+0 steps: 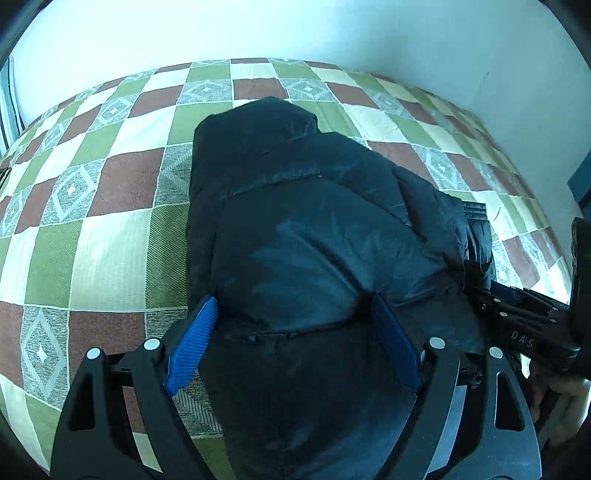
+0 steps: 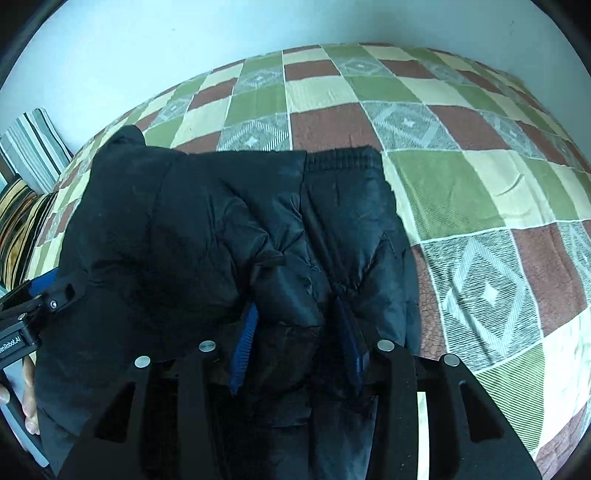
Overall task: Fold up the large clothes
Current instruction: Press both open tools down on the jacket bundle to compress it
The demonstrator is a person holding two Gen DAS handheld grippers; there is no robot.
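Nearest the left wrist camera, the left gripper (image 1: 293,325) stands wide, its blue pads (image 1: 192,343) on either side of a puffed bulge of the black jacket (image 1: 314,229); whether they press on the fabric or merely straddle it cannot be told. In the right wrist view the right gripper (image 2: 299,343) is narrower, its pads sunk into a bunched fold of the jacket's near edge, with cloth plainly between them and seemingly pinched. Both grippers sit side by side at that near edge; each shows at the border of the other's view, with fingertips (image 2: 31,417) of the hand holding the left one seen at the lower left of the right wrist view. The jacket lies folded into a thick bundle on the bed, running away from the cameras, a ribbed cuff (image 2: 341,157) at its far right corner and a rounded end farther off on the left. Under it spreads a checked quilt (image 1: 110,184) of green, cream, brown and grey diamond squares. Beyond, striped pillows (image 2: 33,147) lie at the far left, against a pale wall (image 1: 295,29).
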